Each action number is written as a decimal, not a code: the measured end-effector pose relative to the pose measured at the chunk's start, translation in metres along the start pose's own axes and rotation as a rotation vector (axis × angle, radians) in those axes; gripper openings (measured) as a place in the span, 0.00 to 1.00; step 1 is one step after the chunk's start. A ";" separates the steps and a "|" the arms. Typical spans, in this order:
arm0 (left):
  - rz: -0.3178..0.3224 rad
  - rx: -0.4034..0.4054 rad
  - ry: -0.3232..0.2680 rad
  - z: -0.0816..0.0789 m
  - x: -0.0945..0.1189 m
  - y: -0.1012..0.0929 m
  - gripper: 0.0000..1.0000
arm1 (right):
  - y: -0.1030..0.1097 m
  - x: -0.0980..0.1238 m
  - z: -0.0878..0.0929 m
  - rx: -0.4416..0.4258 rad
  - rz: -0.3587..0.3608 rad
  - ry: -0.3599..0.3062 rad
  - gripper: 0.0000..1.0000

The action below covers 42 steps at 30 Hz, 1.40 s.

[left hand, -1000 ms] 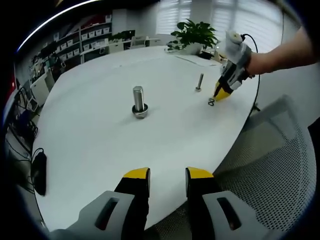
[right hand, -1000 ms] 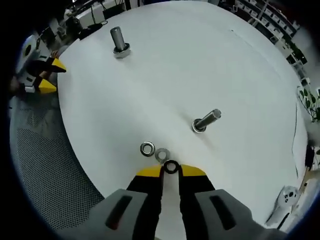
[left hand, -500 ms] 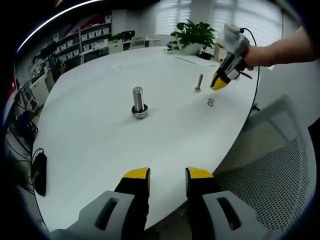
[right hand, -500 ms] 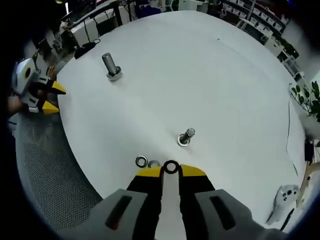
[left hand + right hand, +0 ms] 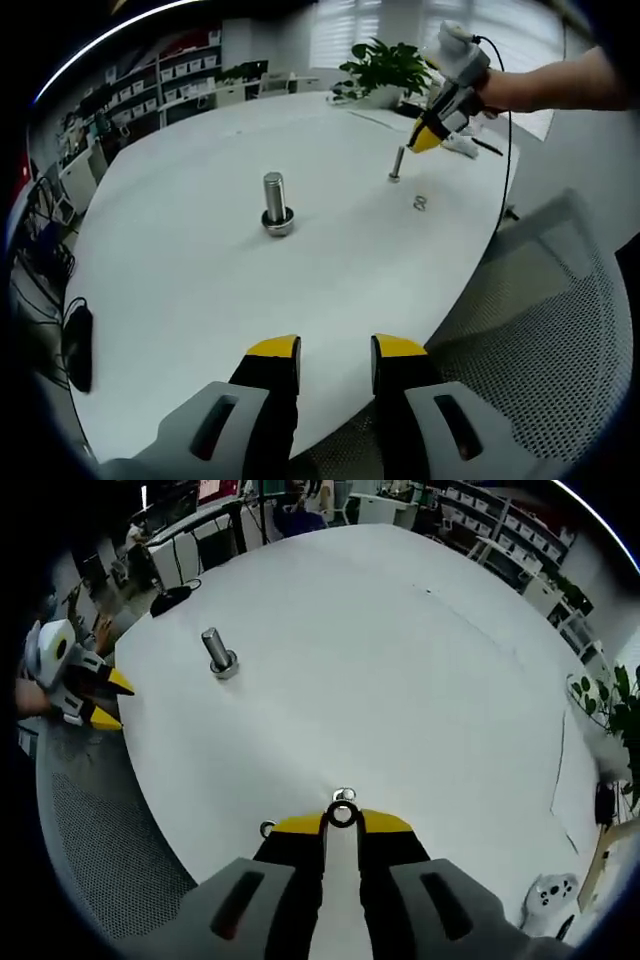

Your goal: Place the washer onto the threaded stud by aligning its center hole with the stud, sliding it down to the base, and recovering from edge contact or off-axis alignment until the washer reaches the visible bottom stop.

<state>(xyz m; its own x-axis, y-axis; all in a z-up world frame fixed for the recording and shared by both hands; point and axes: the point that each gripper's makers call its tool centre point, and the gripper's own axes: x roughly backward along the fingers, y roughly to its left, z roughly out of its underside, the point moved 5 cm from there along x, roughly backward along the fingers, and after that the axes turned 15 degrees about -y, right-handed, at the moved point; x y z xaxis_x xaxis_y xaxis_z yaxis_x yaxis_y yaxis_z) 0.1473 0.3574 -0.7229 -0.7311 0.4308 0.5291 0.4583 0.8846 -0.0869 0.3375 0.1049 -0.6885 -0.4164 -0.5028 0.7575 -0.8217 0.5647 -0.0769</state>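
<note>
My right gripper [image 5: 342, 820] is shut on a small steel washer [image 5: 343, 815], held flat at the jaw tips. Just beyond it stands the thin threaded stud [image 5: 344, 796], seen nearly end-on. In the left gripper view the right gripper [image 5: 424, 138] hovers just above the top of that upright stud [image 5: 398, 164]. Loose washers [image 5: 420, 203] lie on the white table [image 5: 200, 290] beside the stud, and one of them [image 5: 266, 829] peeks out left of my jaws. My left gripper [image 5: 335, 360] stands open over the table's near edge, holding nothing.
A thick bolt [image 5: 276, 203] stands upright mid-table, also seen as the large bolt [image 5: 217, 652]. A potted plant [image 5: 388, 65] sits at the far edge, a black object [image 5: 78, 342] at the left. A mesh chair [image 5: 530, 330] is at the right. A white controller [image 5: 548, 895] lies nearby.
The right gripper, with the washer in it, has risen from beside the loose washers and moved over the top of the thin stud. The left gripper has stayed put.
</note>
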 end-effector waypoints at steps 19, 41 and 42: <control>0.003 0.001 0.004 0.001 0.000 -0.001 0.26 | -0.003 -0.012 -0.003 0.031 -0.020 0.036 0.14; -0.002 0.007 0.013 0.002 -0.002 0.001 0.26 | -0.010 -0.037 0.008 0.033 -0.049 0.117 0.14; -0.002 0.007 0.013 0.002 -0.002 0.001 0.26 | -0.010 -0.039 0.009 0.037 -0.049 0.118 0.14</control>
<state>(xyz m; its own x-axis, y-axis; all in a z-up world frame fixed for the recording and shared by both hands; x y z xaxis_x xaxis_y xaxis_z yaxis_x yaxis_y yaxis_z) 0.1481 0.3579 -0.7260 -0.7255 0.4263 0.5403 0.4529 0.8868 -0.0917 0.3590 0.1130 -0.7230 -0.3288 -0.4476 0.8316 -0.8545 0.5160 -0.0601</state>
